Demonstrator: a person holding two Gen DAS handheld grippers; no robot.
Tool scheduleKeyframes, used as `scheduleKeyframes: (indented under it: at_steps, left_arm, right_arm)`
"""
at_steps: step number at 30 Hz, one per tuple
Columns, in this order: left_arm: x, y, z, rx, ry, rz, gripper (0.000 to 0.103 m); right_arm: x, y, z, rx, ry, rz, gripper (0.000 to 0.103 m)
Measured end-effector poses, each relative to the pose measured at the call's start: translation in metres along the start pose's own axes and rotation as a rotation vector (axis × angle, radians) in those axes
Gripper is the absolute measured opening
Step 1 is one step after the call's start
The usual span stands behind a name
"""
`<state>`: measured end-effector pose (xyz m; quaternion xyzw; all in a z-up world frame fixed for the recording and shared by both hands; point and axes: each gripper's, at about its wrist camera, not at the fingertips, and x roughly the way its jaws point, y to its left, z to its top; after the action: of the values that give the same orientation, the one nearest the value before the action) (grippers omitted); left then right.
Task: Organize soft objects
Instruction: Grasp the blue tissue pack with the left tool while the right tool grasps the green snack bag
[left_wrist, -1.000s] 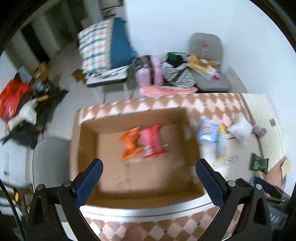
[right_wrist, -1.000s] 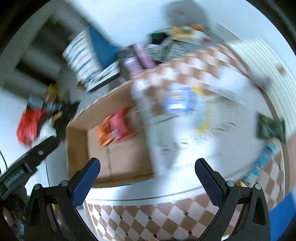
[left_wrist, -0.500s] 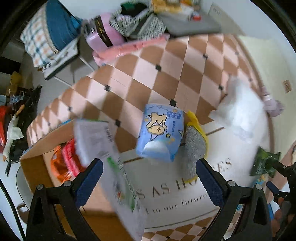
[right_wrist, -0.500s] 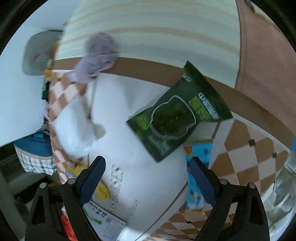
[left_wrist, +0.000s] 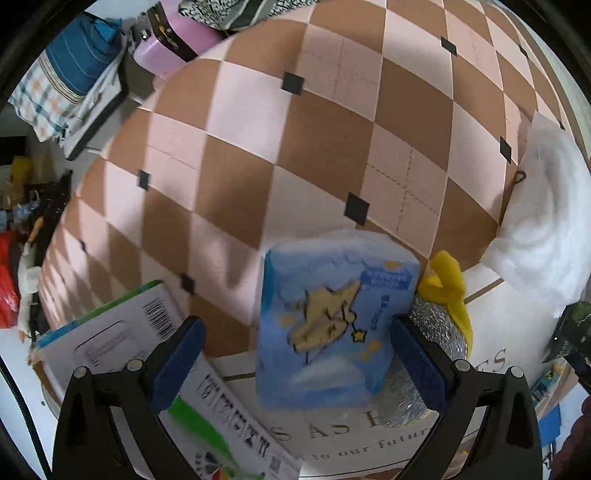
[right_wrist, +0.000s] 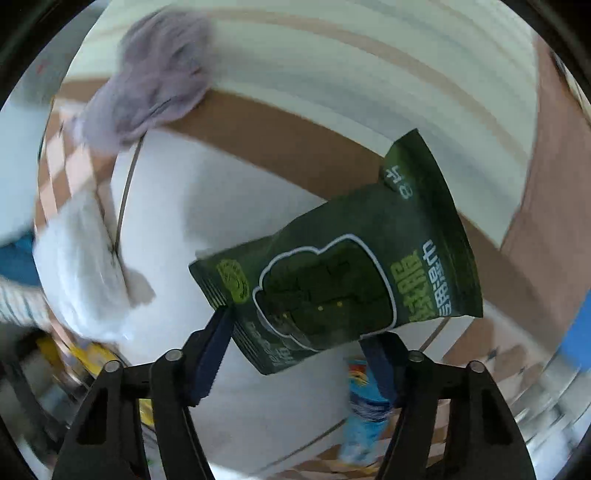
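- The left gripper (left_wrist: 295, 363) is held open, pointing steeply down; a blue packet (left_wrist: 332, 325) lies between its jaws, touched by neither pad.
- A silver pouch (left_wrist: 437, 328) with a yellow cloth (left_wrist: 448, 284) is seen just right of that packet, a white printed box (left_wrist: 122, 347) to its left, and a white bag (left_wrist: 543, 221) further right.
- The right gripper (right_wrist: 297, 352) has just been closing around the lower edge of a dark green snack bag (right_wrist: 340, 269); whether the pads press it cannot be told.
- All rests on a white mat (right_wrist: 207, 214) over a checked floor (left_wrist: 295, 147).
- Only the right view shows a purple cloth (right_wrist: 155, 74) and a blue wrapper (right_wrist: 365, 417).
- No container's contents are visible.
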<state>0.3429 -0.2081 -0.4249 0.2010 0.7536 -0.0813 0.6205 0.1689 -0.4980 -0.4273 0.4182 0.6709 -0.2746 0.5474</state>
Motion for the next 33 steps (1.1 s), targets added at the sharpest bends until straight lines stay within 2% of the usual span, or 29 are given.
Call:
scheduleKeyframes:
  at_steps: [3,5,6,7,8,10,12,14,16,19,20,21,22,23,26,28,30,31,32,33]
  left_arm:
    - [0.007,0.000,-0.001,-0.012,0.022,-0.031,0.103]
    - [0.011,-0.001,-0.004,-0.014,0.034,-0.049,0.103]
    - [0.011,0.000,-0.006,-0.012,0.035,-0.051,0.103]
    - [0.011,-0.001,-0.008,-0.010,0.032,-0.052,0.103]
    - [0.012,-0.003,-0.011,-0.008,0.031,-0.055,0.103]
    - [0.013,-0.003,-0.015,-0.006,0.030,-0.067,0.103]
    - [0.015,-0.005,-0.019,-0.018,0.025,-0.076,0.103]
    - [0.016,0.000,-0.031,-0.037,0.027,-0.096,0.103]
    - [0.020,0.001,-0.037,-0.057,0.031,-0.111,0.103]
    - [0.023,0.005,-0.046,-0.079,0.034,-0.120,0.103]
    - [0.023,0.007,-0.048,-0.081,0.029,-0.118,0.103]
    - [0.022,0.007,-0.050,-0.081,0.024,-0.116,0.103]
    - [0.021,0.007,-0.052,-0.081,0.019,-0.119,0.103]
    - [0.021,0.008,-0.053,-0.077,0.014,-0.121,0.103]
    - [0.016,0.005,-0.049,-0.061,-0.006,-0.109,0.103]
    - [0.016,0.001,-0.048,-0.047,-0.021,-0.096,0.103]
    - [0.020,-0.005,-0.046,-0.033,-0.025,-0.089,0.103]
    - [0.023,-0.008,-0.045,-0.030,-0.020,-0.083,0.103]
    - [0.027,-0.012,-0.045,-0.027,-0.012,-0.079,0.103]
    - [0.032,-0.014,-0.043,-0.024,-0.004,-0.078,0.103]
  right_arm:
    - [0.001,0.024,-0.006,-0.199,0.002,-0.067,0.050]
    - [0.001,0.033,-0.015,-0.323,0.010,-0.116,0.048]
    - [-0.002,0.033,-0.020,-0.359,0.009,-0.118,0.049]
    - [-0.005,0.032,-0.023,-0.374,0.010,-0.101,0.053]
    - [-0.010,0.028,-0.026,-0.380,0.013,-0.072,0.068]
    - [-0.020,0.018,-0.029,-0.349,0.011,-0.036,0.083]
    - [-0.029,0.001,-0.027,-0.235,0.002,0.049,0.083]
    - [-0.026,-0.016,-0.018,-0.061,0.031,0.176,0.084]
    - [-0.016,-0.022,-0.008,0.040,0.036,0.217,0.084]
    - [0.001,-0.017,0.005,0.101,0.019,0.118,0.082]
    - [0.002,-0.014,0.004,0.087,0.001,0.073,0.073]
    - [0.000,-0.003,0.003,0.028,-0.026,0.011,0.069]
    - [0.000,0.010,0.002,-0.051,-0.040,-0.039,0.061]
    - [0.001,0.025,-0.002,-0.176,-0.049,-0.106,0.059]
    - [0.010,0.060,-0.027,-0.476,-0.039,-0.233,0.056]
    - [0.016,0.073,-0.042,-0.603,-0.020,-0.298,0.056]
    - [0.015,0.074,-0.051,-0.639,-0.037,-0.306,0.057]
    - [0.014,0.072,-0.052,-0.632,-0.044,-0.301,0.062]
    - [0.013,0.070,-0.052,-0.611,-0.046,-0.289,0.071]
    - [0.011,0.065,-0.051,-0.578,-0.045,-0.263,0.074]
